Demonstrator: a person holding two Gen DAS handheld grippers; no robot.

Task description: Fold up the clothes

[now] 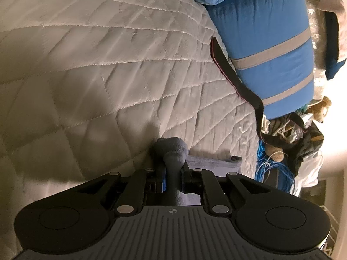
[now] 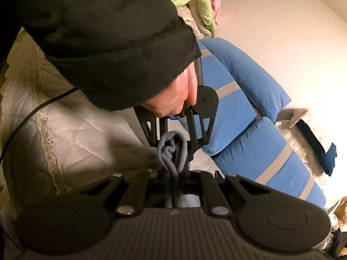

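Left gripper (image 1: 172, 174): clamped on a bunched grey garment (image 1: 173, 149) — above the quilted bed cover (image 1: 97, 65).
Right gripper (image 2: 173, 179): pinching the same grey cloth.
Blue pillow (image 1: 266, 49): beyond — well apart.

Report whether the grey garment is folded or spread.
Bunched, not spread: the grey knit garment hangs in crumpled folds, clamped by both the left tool and right tool.
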